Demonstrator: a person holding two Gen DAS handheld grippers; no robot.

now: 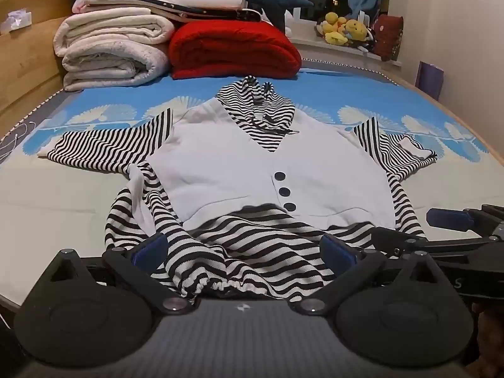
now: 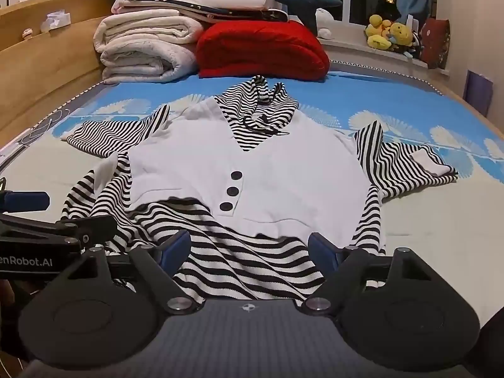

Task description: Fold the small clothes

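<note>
A small white top (image 1: 239, 163) with three dark buttons, black-and-white striped sleeves, collar and hem lies spread face up on the bed; it also shows in the right wrist view (image 2: 271, 170). My left gripper (image 1: 242, 249) is open over the striped hem, its blue-padded fingers on either side of the bunched cloth. My right gripper (image 2: 249, 249) is open over the hem further right, fingers apart. Each gripper appears at the edge of the other's view: the right one in the left wrist view (image 1: 450, 220), the left one in the right wrist view (image 2: 28, 204).
The garment rests on a bed sheet (image 1: 63, 195), pale at the front and blue patterned behind. Folded white blankets (image 1: 110, 50) and a red blanket (image 1: 233, 50) are stacked at the head. A wooden bed frame (image 1: 22, 63) runs on the left; plush toys (image 1: 346, 30) sit on the windowsill.
</note>
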